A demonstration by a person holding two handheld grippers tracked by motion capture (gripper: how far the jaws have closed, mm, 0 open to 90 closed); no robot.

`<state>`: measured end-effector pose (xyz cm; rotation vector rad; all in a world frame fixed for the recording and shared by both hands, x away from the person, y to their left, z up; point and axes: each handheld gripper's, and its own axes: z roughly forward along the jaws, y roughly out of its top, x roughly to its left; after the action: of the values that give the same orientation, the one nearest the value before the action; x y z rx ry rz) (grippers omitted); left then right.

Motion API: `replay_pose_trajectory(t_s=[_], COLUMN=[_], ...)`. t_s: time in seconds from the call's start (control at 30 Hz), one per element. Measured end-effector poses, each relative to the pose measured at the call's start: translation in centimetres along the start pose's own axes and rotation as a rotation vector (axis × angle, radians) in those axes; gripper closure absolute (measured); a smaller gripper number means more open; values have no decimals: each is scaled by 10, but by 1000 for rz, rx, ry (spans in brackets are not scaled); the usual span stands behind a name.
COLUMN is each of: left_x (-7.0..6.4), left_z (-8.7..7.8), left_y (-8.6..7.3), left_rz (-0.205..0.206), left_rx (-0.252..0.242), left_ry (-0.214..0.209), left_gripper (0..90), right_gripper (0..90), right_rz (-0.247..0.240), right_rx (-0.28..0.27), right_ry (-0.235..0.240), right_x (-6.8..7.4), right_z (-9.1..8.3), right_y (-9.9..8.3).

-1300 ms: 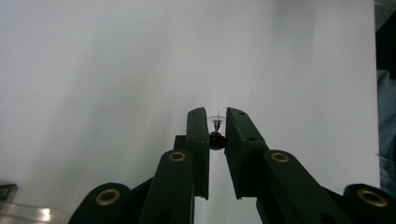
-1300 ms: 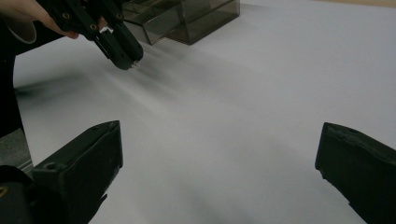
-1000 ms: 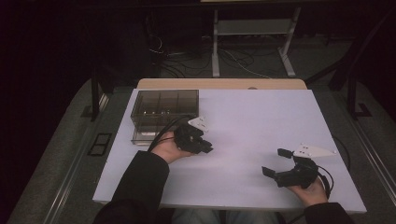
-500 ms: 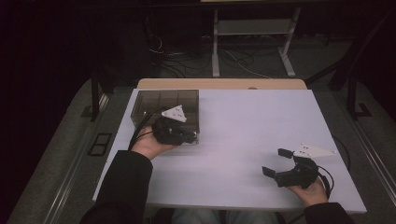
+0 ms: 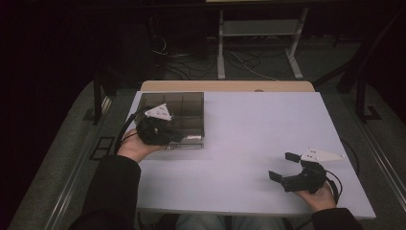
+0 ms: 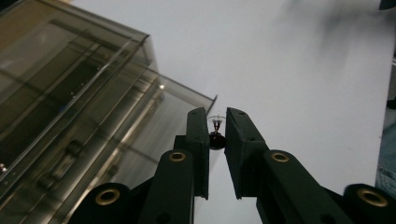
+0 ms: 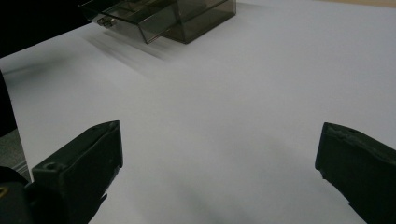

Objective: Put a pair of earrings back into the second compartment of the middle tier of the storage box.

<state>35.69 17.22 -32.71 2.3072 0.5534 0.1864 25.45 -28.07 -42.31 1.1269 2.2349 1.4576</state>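
Observation:
A smoky see-through drawer box (image 5: 184,108) stands at the table's far left. My left gripper (image 5: 178,136) hangs over the box's front edge, jaws pointing right. In the left gripper view the left gripper (image 6: 217,125) is shut on a tiny bulb (image 6: 215,134) with a clear glass tip and a dark red base. The box (image 6: 70,88) lies to its left, with one drawer (image 6: 154,116) pulled out under the jaws. My right gripper (image 5: 282,166) rests open near the front right of the table. In the right gripper view the right gripper (image 7: 219,158) has only bare white surface between its jaws.
The white table top (image 5: 258,129) stretches between the two grippers. From the right gripper view the box (image 7: 196,11) is far off, with its open drawer (image 7: 133,18) sticking out. Beyond the table are a metal stand (image 5: 258,28) and loose cables on the floor.
My left gripper has moved left and away from the person, from the open table to the front of the drawer box. The right gripper has stayed where it was.

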Motion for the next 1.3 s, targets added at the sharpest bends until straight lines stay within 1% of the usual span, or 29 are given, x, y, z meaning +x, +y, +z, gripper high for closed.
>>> replay_pose_trajectory(t_s=[0.07, 0.13, 0.17, 0.3, 0.33, 0.43, 0.5, 0.57, 0.6, 0.63, 0.73, 0.83, 0.87, 0.97, 1.03, 1.13, 1.23, 1.3], left_x=[5, 9, 12, 22, 23, 29, 35, 39, 41, 43, 47, 49, 50, 53, 54, 55, 56, 56], left_z=[-4, -6, -7, -8, -8, -6, -3, -1, 0, 0, 4, 8, 11, 16, 19, 22, 26, 30], left_y=[-4, -7, -10, -18, -20, -27, -33, -38, -40, -41, -46, -49, -50, -52, -54, -55, -55, -54], left_rz=[-13, -33, -50, -84, -99, -127, -147, -159, -172, -172, -192, -198, -205, -208, -223, -226, -236, -233], left_rx=[-10, -22, -29, -40, -45, -45, -41, -33, -37, -32, -36, -32, -26, -19, -24, -13, -16, -5], left_ry=[15, 23, 27, 54, 61, 78, 88, 92, 95, 96, 102, 100, 103, 104, 104, 107, 106, 103], left_gripper=[788, 788, 788, 788, 788, 788, 788, 788, 788, 788, 787, 788, 788, 787, 787, 788, 787, 786], right_gripper=[4, 4, 4, 4, 4, 4, 4, 4, 4, 4, 4, 4, 4, 4, 4, 4, 4, 4], right_rz=[1, 1, 0, -1, -1, -1, 0, -1, -1, 0, 0, -3, -4, -3, -4, -8, -10, -8], right_rx=[2, 2, 3, 4, 4, 5, 7, 7, 6, 7, 8, 10, 10, 11, 12, 12, 14, 16], right_ry=[0, -1, 0, -1, -1, -1, -2, -1, -2, -2, -2, -1, -1, 0, 0, 1, 1, 3], right_x=[0, 0, 0, 0, 0, 0, 0, 0, 0, 0, 0, 1, 1, 1, 1, 1, 1, 2], right_z=[0, 0, 0, 0, 0, 0, 0, 0, 0, 0, 1, 1, 1, 1, 1, 1, 1, 2], right_y=[0, 0, 0, 0, 0, 0, 0, 0, 0, 0, 0, 0, -1, 0, 0, -1, -1, -1])
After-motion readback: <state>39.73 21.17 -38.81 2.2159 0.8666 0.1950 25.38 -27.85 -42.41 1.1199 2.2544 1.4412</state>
